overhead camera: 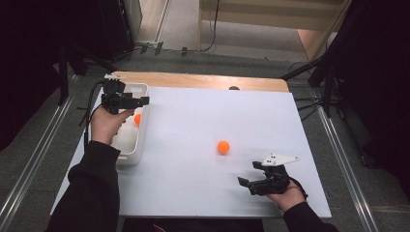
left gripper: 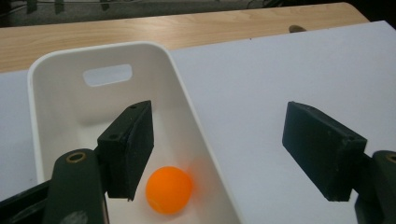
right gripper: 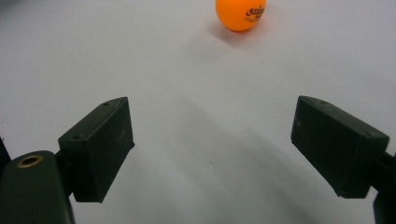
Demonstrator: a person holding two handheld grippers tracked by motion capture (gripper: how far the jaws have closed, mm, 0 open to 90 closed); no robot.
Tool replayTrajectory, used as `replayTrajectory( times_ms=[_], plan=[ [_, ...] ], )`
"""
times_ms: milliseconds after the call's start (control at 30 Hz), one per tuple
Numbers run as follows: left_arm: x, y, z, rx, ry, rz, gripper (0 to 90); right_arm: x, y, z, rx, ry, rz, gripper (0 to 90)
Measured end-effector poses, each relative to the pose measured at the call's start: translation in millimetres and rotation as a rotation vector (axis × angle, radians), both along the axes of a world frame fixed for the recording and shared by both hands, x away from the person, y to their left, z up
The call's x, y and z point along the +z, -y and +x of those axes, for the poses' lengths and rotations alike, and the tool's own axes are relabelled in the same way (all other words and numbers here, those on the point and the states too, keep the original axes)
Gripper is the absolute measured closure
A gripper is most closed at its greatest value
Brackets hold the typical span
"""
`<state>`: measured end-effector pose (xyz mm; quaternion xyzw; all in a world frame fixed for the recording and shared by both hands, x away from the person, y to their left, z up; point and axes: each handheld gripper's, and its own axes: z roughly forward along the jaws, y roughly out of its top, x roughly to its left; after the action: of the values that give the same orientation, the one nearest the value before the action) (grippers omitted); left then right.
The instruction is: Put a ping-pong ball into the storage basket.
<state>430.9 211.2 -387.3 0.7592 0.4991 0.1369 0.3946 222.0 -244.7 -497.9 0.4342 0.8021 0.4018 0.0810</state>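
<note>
High view: left gripper hovers over the white bin with one orange ball inside; a second ping-pong ball sits loose mid-table, right gripper near it. Left gripper view: jaws spread, empty, straddling the bin's rim. Right gripper view: jaws spread, empty, ball ahead; probably the reach step, next move forward and pinch.

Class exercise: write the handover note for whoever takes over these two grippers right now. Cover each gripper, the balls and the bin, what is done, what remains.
Left gripper: open, empty, over the white bin, one jaw inside its rim.
Right gripper: open, empty, low over the table, aimed at the loose ball.
Done: one orange ball lies in the bin.
Left: the loose ball sits on the table ahead of the right gripper, untouched. Probably grasp it and drop it in the bin.
</note>
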Motion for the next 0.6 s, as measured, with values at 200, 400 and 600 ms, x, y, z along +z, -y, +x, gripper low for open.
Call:
replayTrajectory(
  times_ms=[200, 400, 600],
  plan=[
    [4.4, 7.9, -2.4, -0.029, 0.009, 0.006, 25.1, 0.5, 0.6, -3.0, -0.002, 0.0, 0.005, 11.6],
    [8.8, 20.7, -6.6, -0.082, 0.018, -0.003, 25.2, 0.0, 2.5, -5.2, -0.001, 0.001, 0.004, 11.6],
    [5.3, 37.0, -8.7, -0.152, 0.01, 0.01, 25.3, 0.7, 4.4, -7.1, -0.01, 0.004, 0.007, 11.6]
  ],
)
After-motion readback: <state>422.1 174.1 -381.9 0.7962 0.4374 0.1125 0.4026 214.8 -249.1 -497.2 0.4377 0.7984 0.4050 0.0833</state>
